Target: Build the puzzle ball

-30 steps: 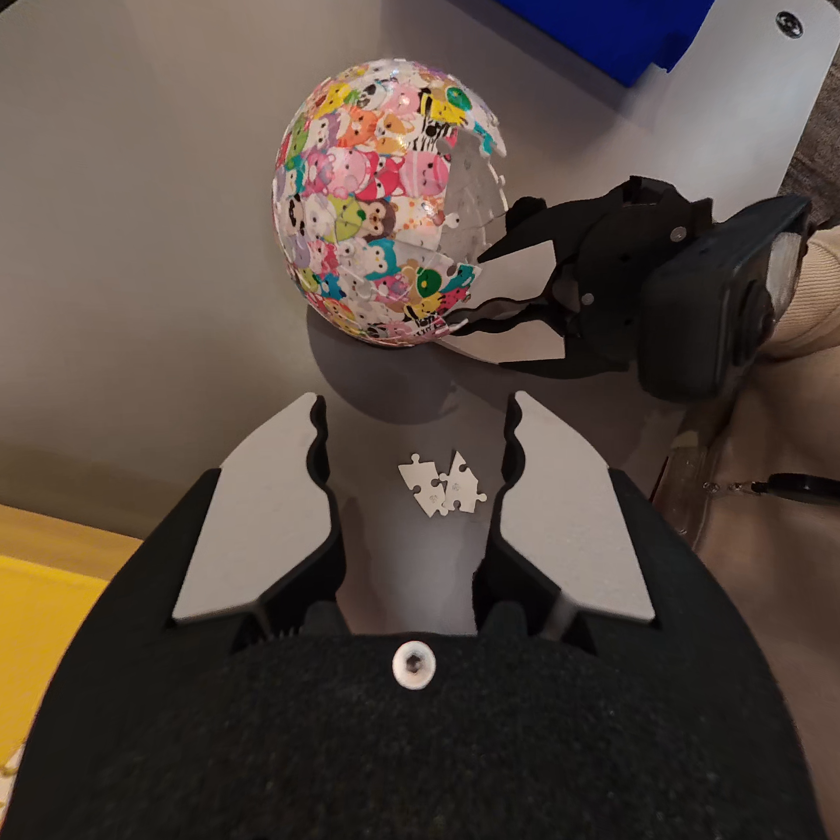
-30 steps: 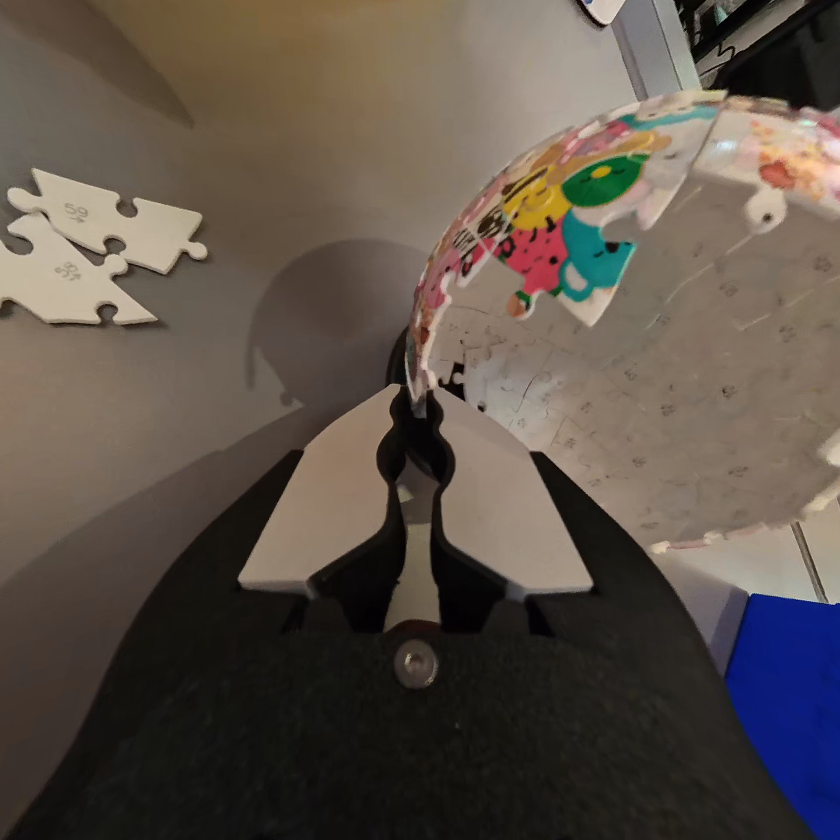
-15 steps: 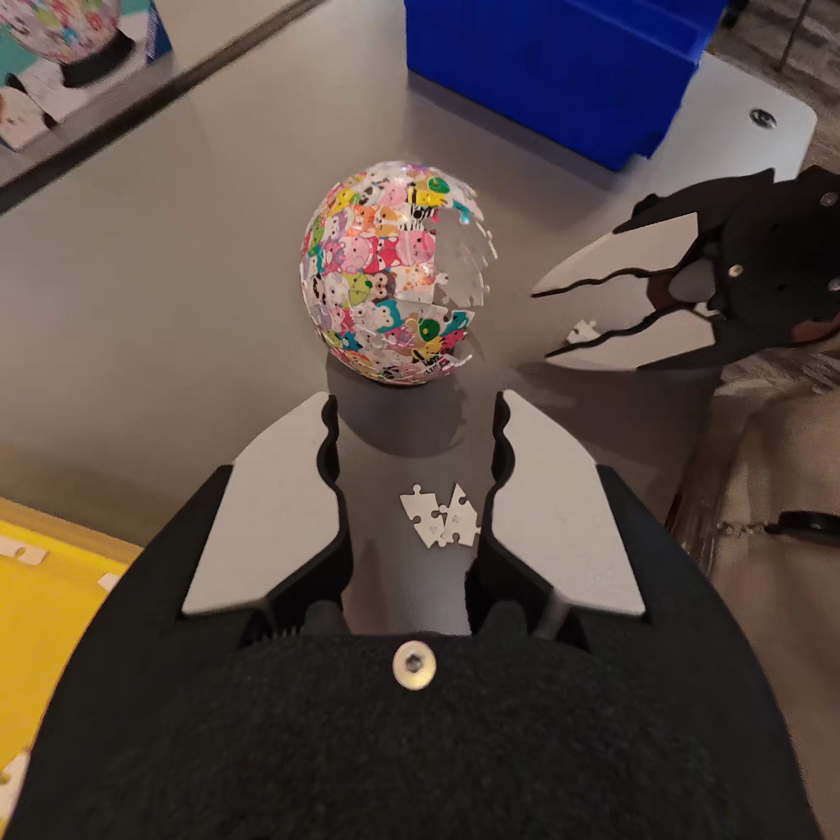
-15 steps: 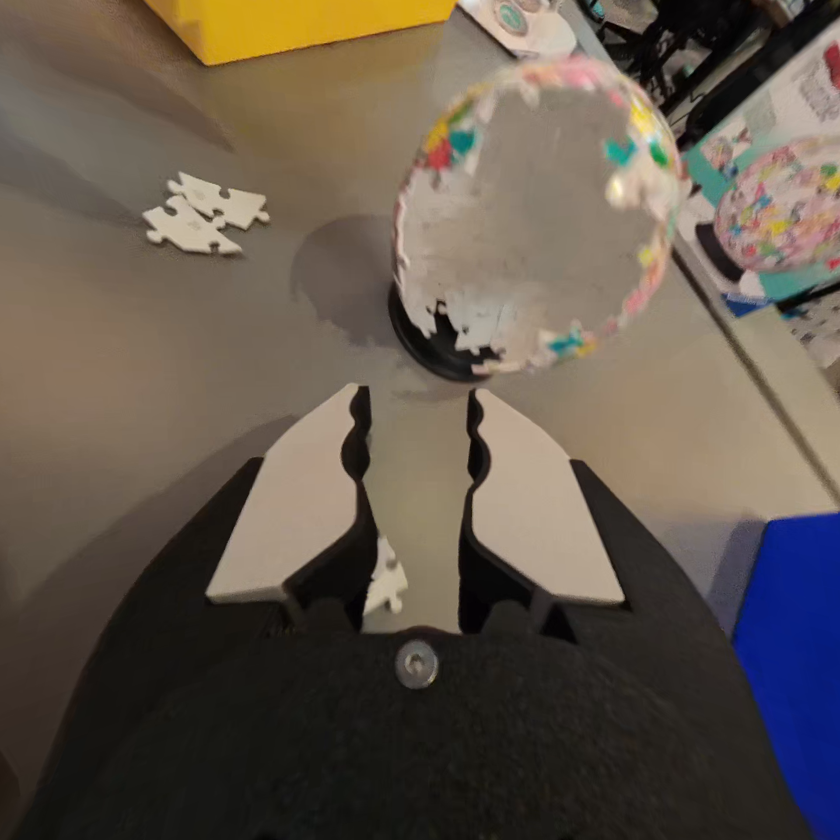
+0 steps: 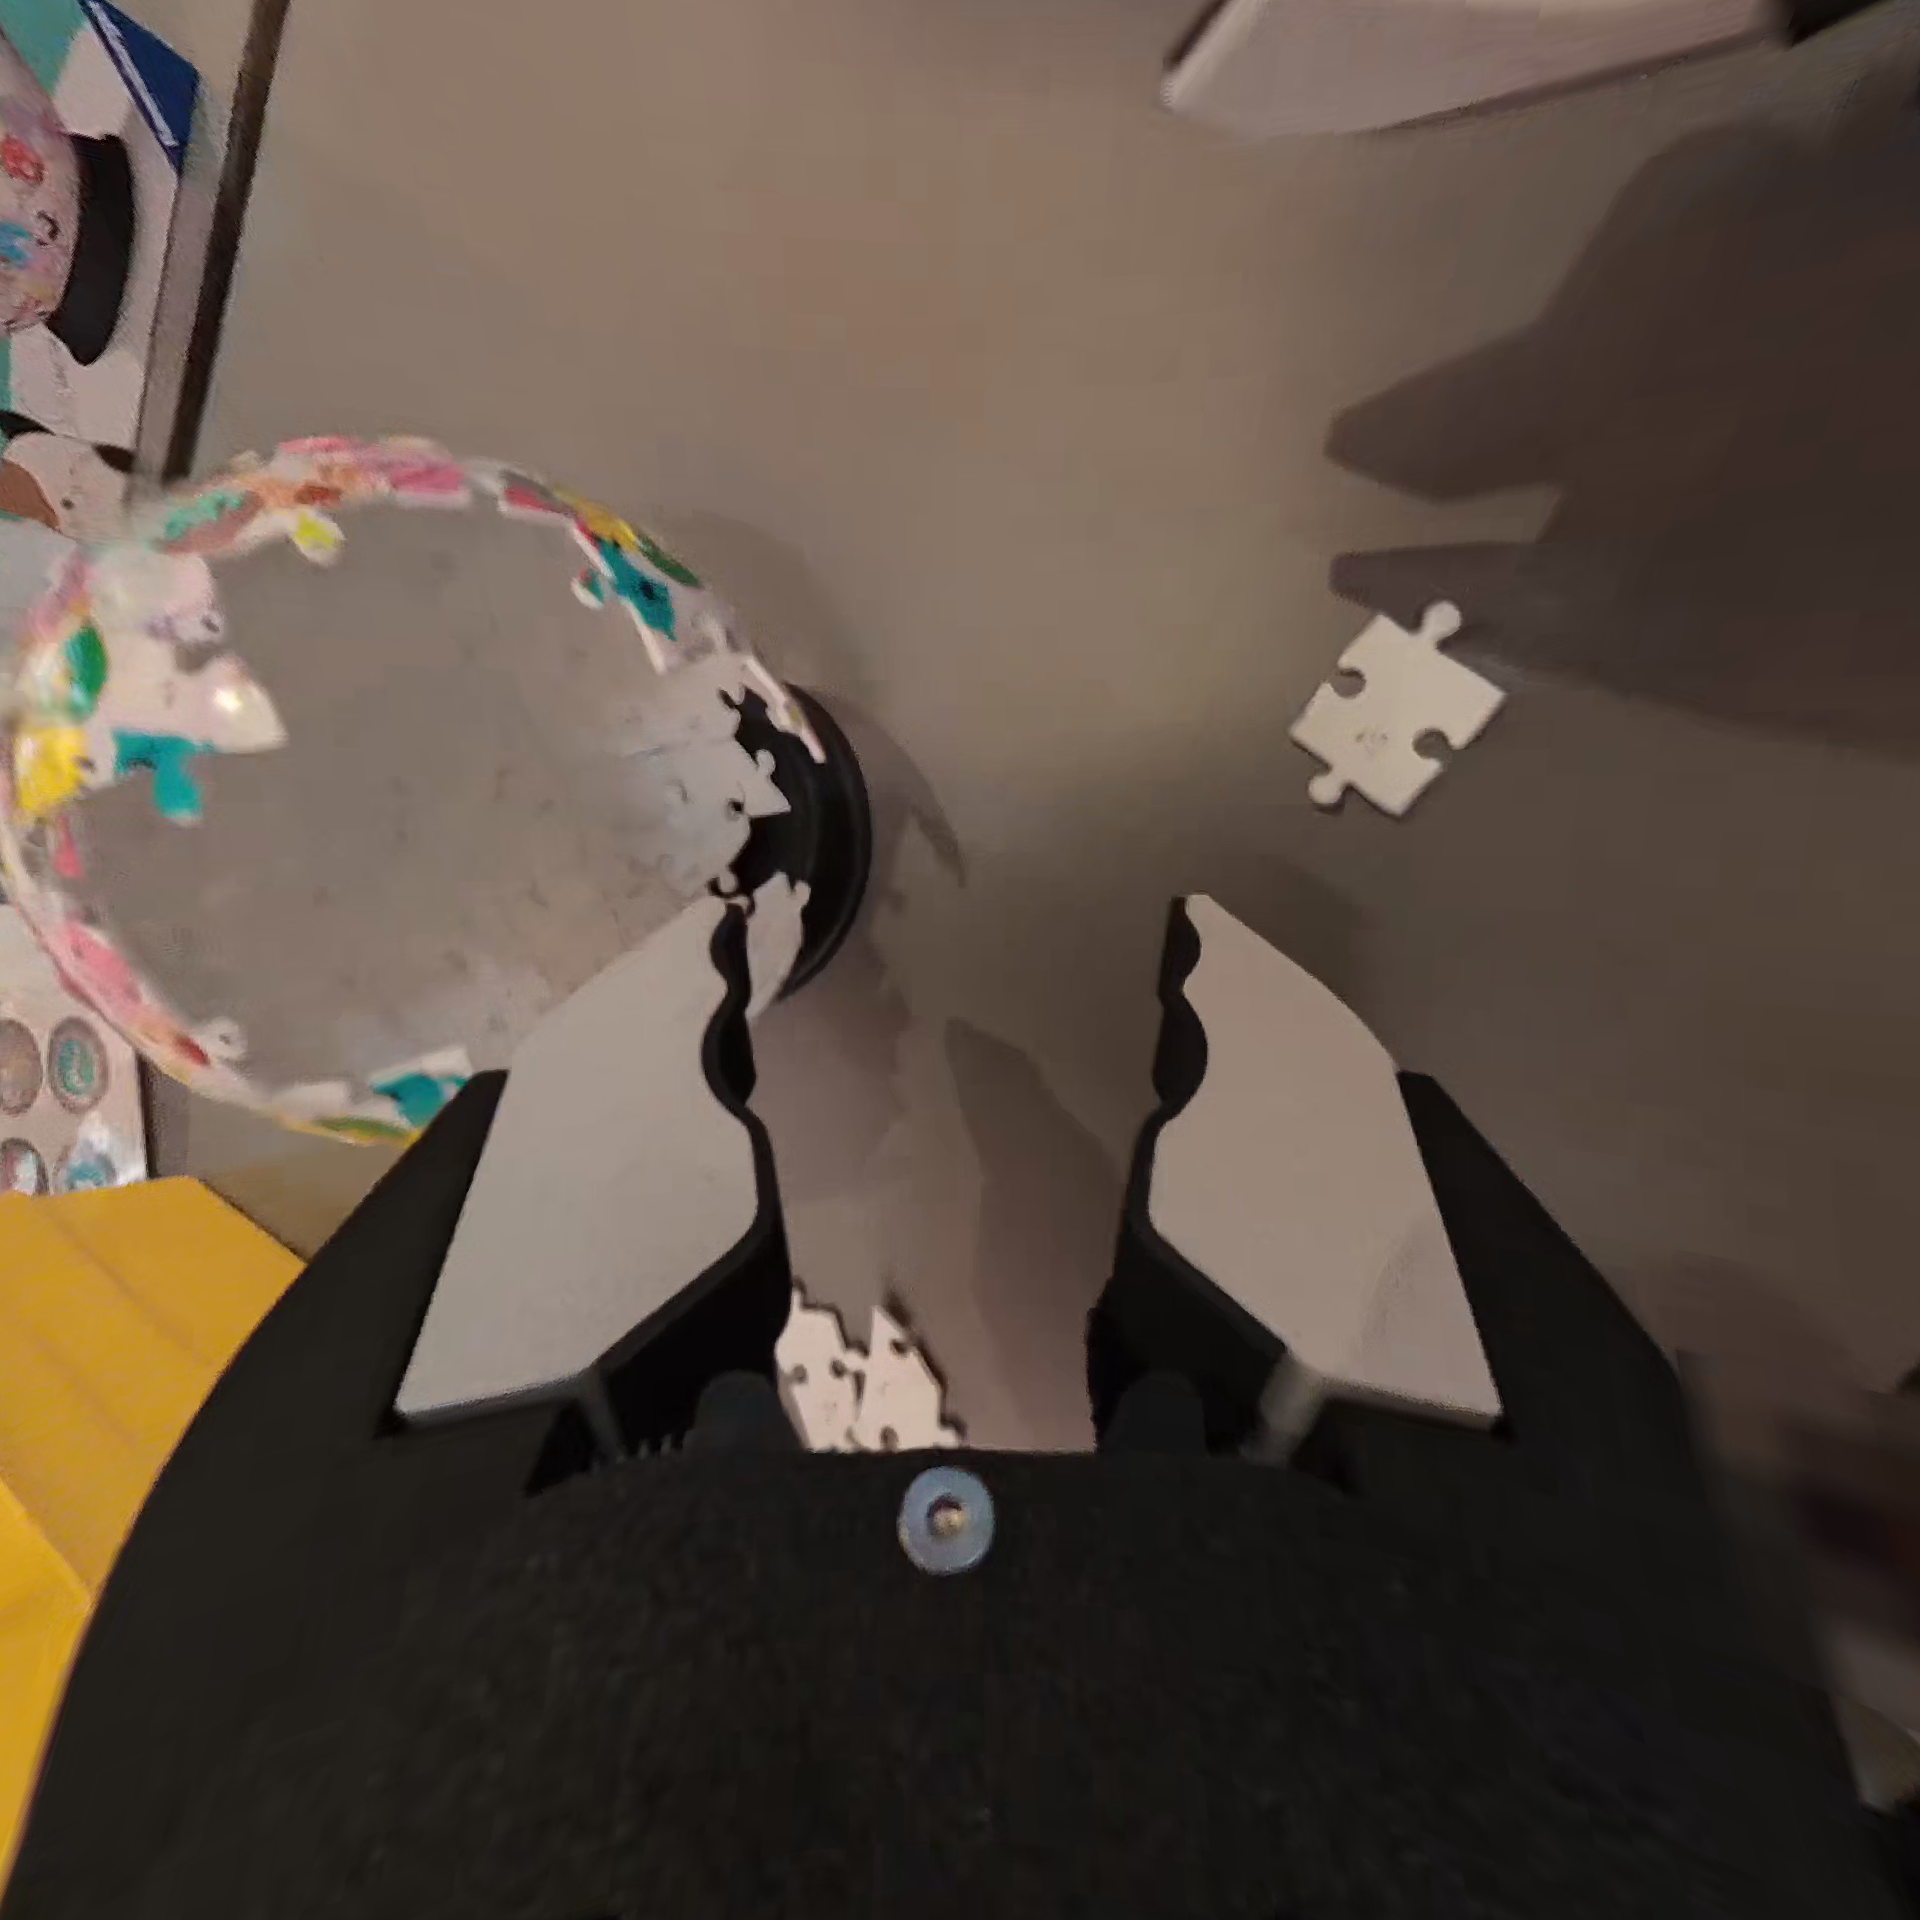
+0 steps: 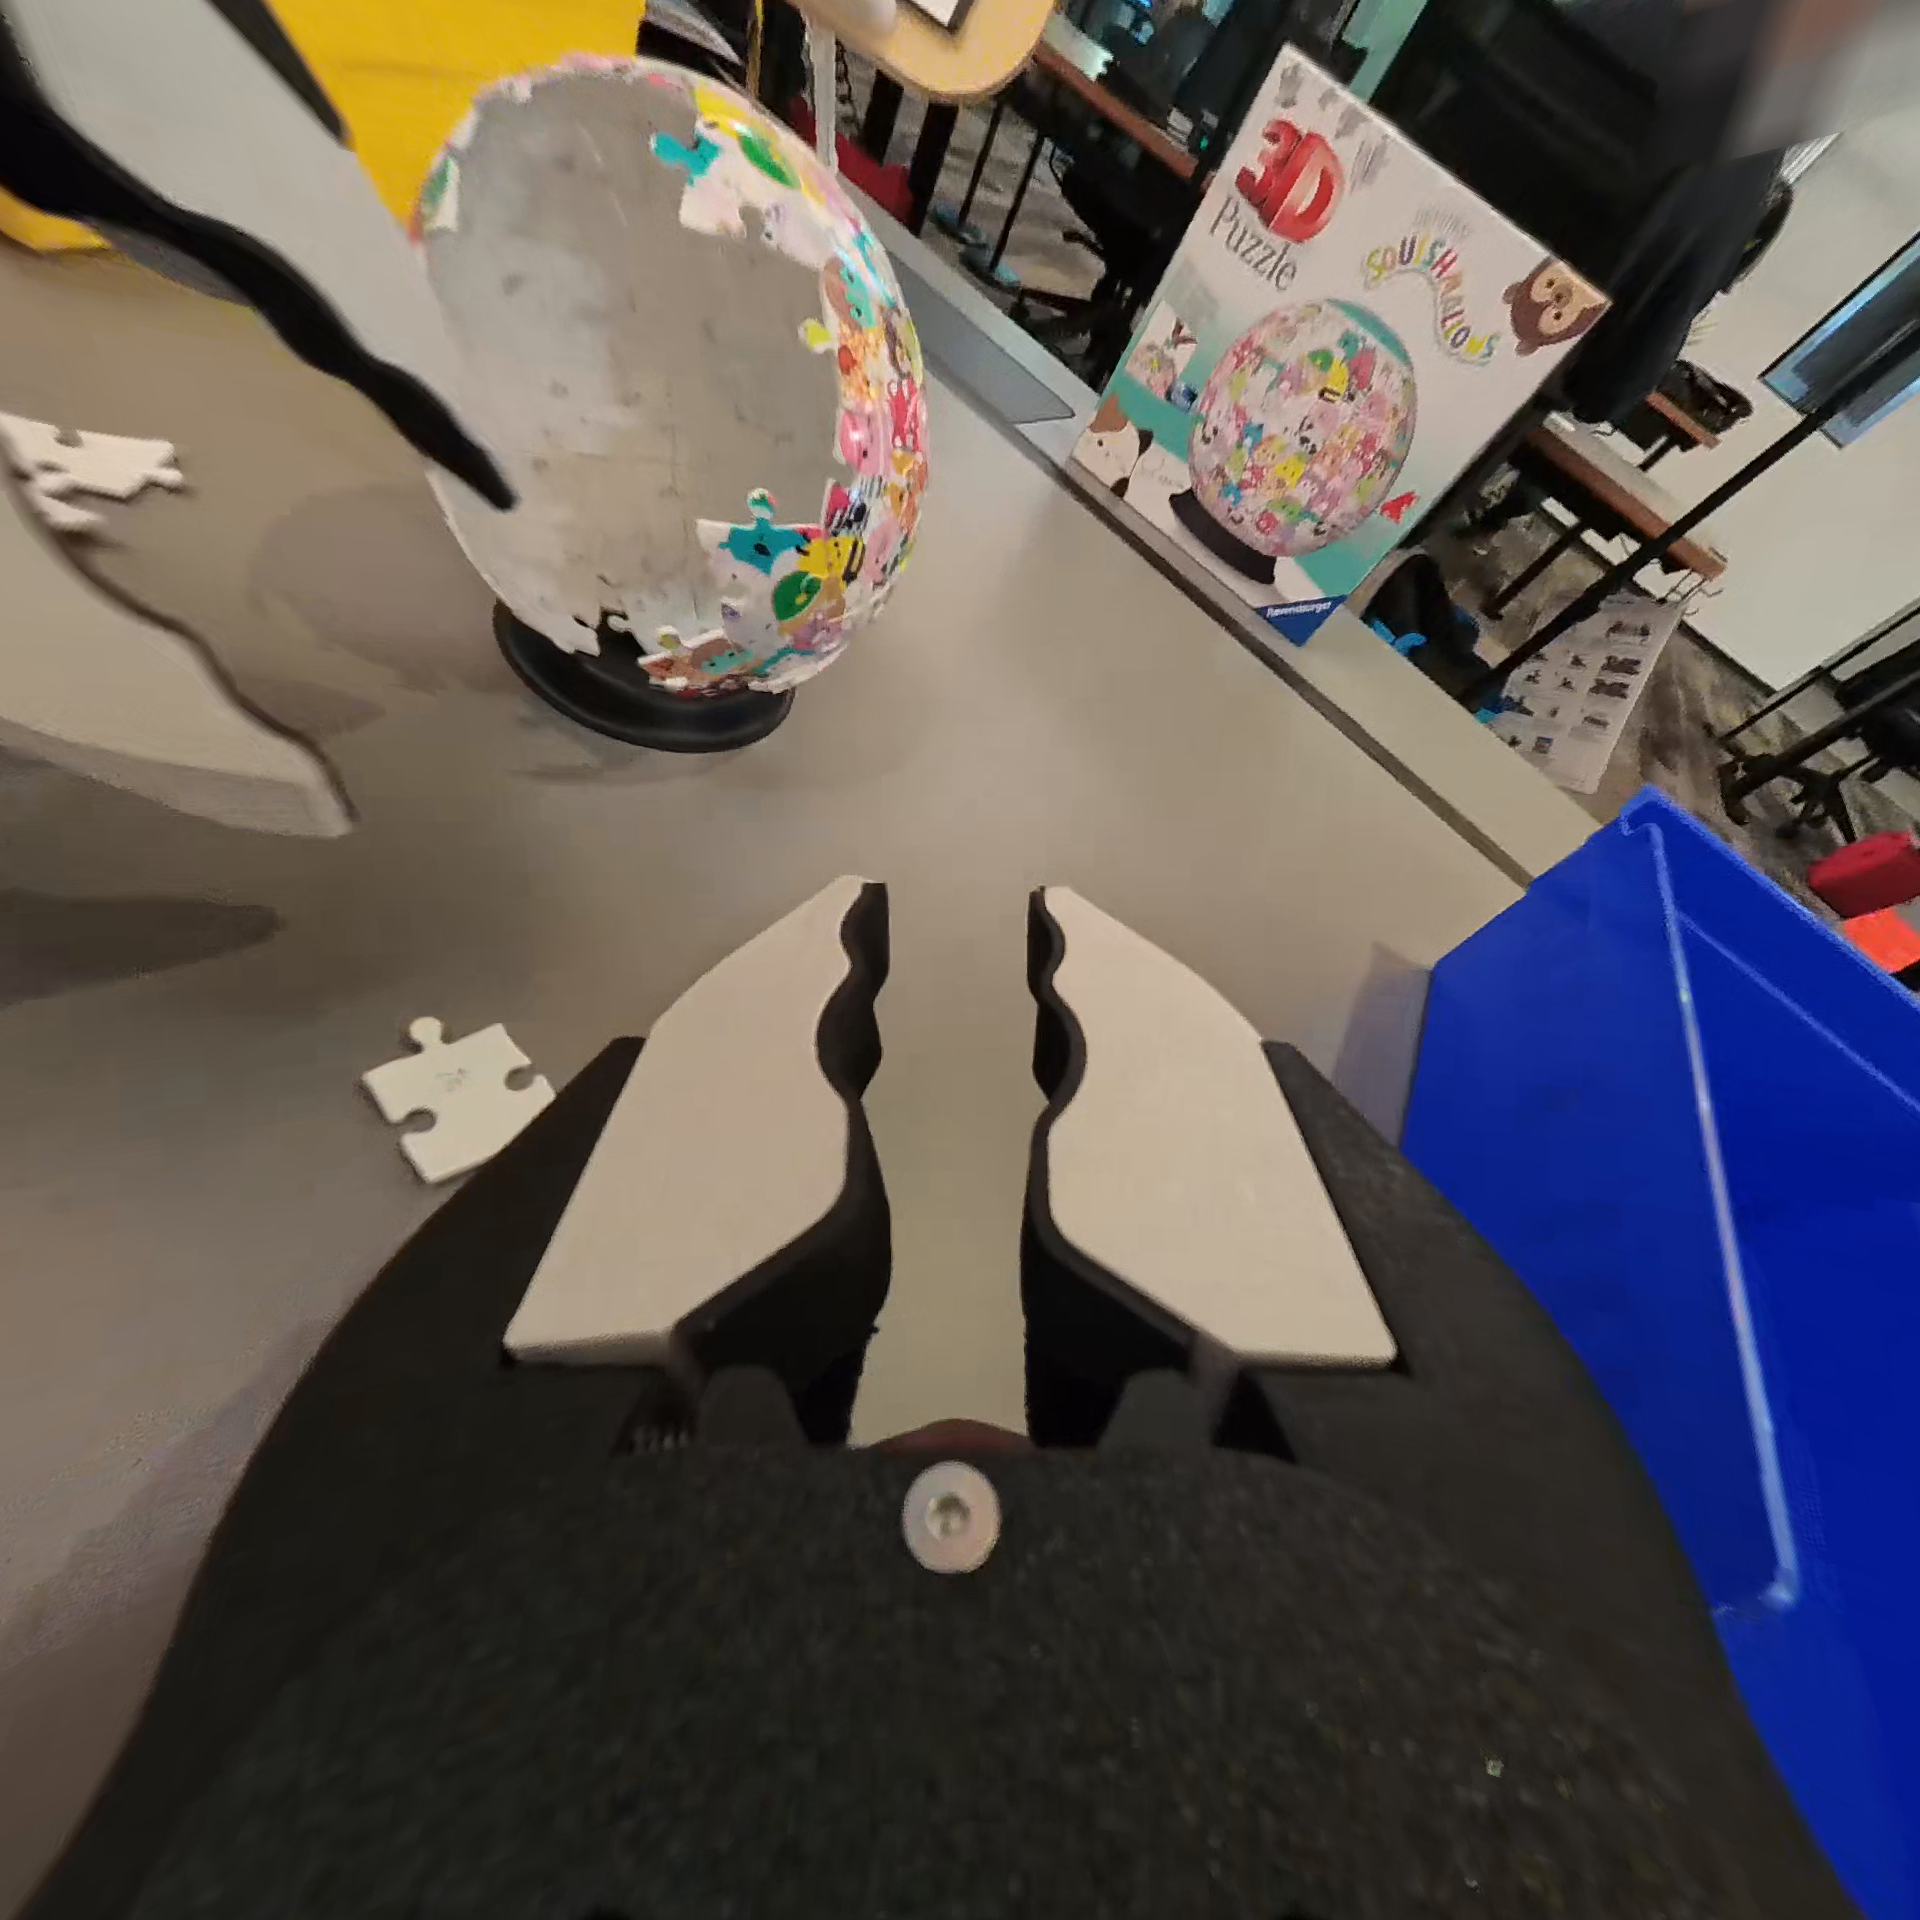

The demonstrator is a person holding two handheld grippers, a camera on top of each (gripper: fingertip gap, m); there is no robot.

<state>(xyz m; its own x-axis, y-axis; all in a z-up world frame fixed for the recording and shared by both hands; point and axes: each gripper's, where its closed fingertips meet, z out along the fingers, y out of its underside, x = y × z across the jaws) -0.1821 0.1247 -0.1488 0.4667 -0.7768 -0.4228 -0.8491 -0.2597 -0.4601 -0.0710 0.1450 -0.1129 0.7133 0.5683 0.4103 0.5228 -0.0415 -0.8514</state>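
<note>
Two grippers, both empty: my left gripper [image 5: 961,914] has its jaws spread wide above the grey table [image 5: 1039,364], and my right gripper [image 6: 956,894] holds its jaws parted by a narrower gap, nothing between them. The puzzle ball [image 6: 665,374] — a partly built shell, printed outside and plain white inside — sits on its black ring stand [image 6: 634,696] with a large opening facing my right wrist camera; in the left wrist view one fingertip [image 5: 686,935] overlaps the ball's lower edge, though I cannot tell whether it touches. A single loose piece [image 6: 457,1107] lies white side up just beside my right gripper, apart from the ball; a joined pair of pieces [image 5: 862,1382] lies between the left jaws near their base, flat on the table. I judge the shell light, hollow and fragile: its jagged rim is only thin interlocked tabs, so pinching there could pop pieces loose or tip it off the stand. The loose piece looks thin, stiff and smooth — hard to lift from a flat surface, best taken across its edges. A blue bin [image 6: 1662,1195], a yellow bin [image 5: 94,1351] and the puzzle box [image 6: 1340,353] stand clear of the work.
</note>
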